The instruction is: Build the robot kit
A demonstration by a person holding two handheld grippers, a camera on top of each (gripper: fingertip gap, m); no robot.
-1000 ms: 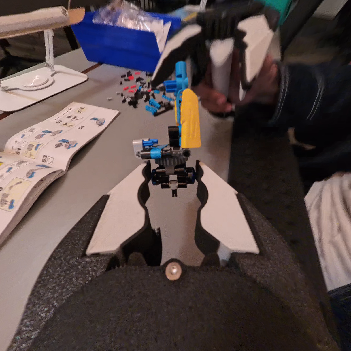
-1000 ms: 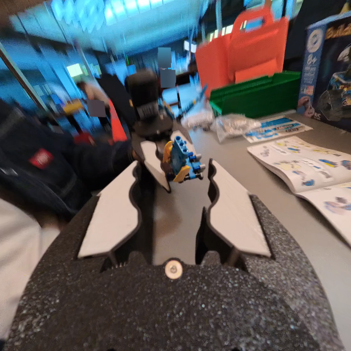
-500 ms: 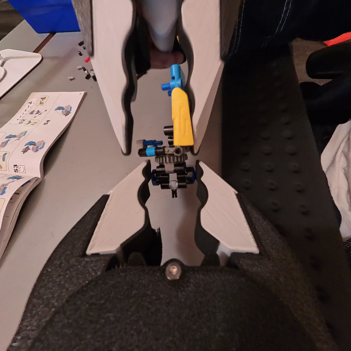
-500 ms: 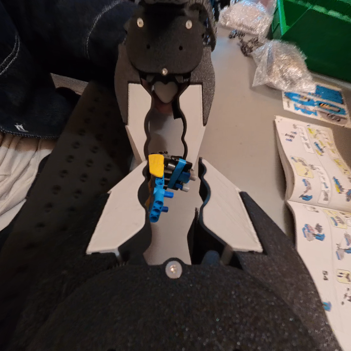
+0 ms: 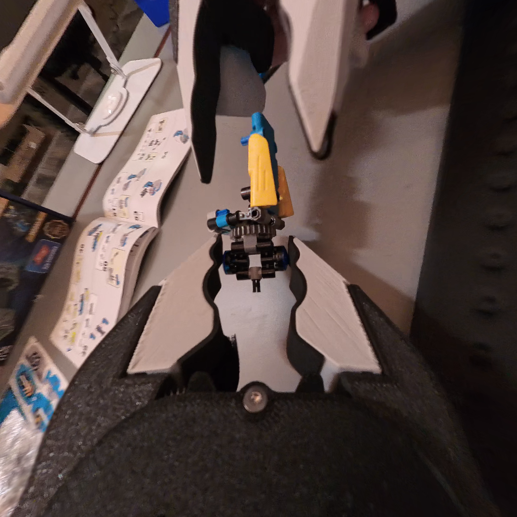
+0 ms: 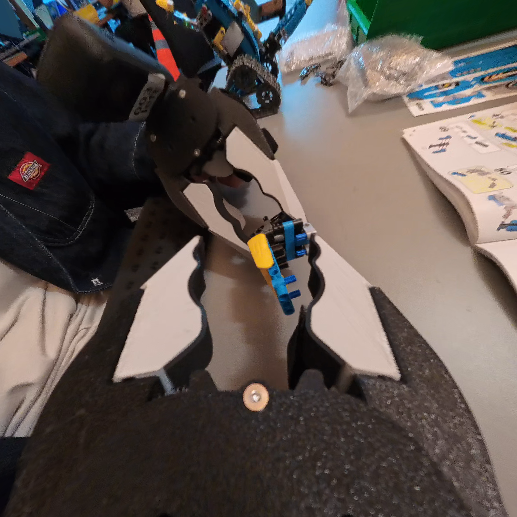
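- Table (image 6: pixel 377 212): grey top, carried all loose items; dark perforated mat (image 5: pixel 475 223) lay along its near edge.
- Person: dark denim sleeve (image 6: pixel 56 179) w/ red patch and light fabric showed at left of right wrist view; no more could be told.
- Instruction booklet (image 5: pixel 123 243): lay open on table, left of left gripper; in right wrist view same booklet sat at right edge.
- Built tracked vehicle model (image 6: pixel 246 56): blue/black, stood at far end of table, well apart from both grippers.
- Clear plastic bags (image 6: pixel 389 64): lay near green bin (image 6: pixel 436 19), beside a printed sheet.
- White stand base (image 5: pixel 117 106): rested on table beyond booklet.
- Left gripper (image 5: pixel 253 246): fingers clamped on black lower block of brick sub-assembly (image 5: pixel 257 229), held clear of table.
- Right gripper (image 6: pixel 256 246): fingers stood apart, gripped nothing; assy's blue beam end sat in the gap between them, close to the right finger; contact could not be told.
- Sub-assembly detail: yellow panel + blue beam w/ pins pointed away from left gripper toward right one; grey gear sat just above the clamped block.
- Progress, as judged: a partial build only; no part was seen being added, and what remained could not be told.
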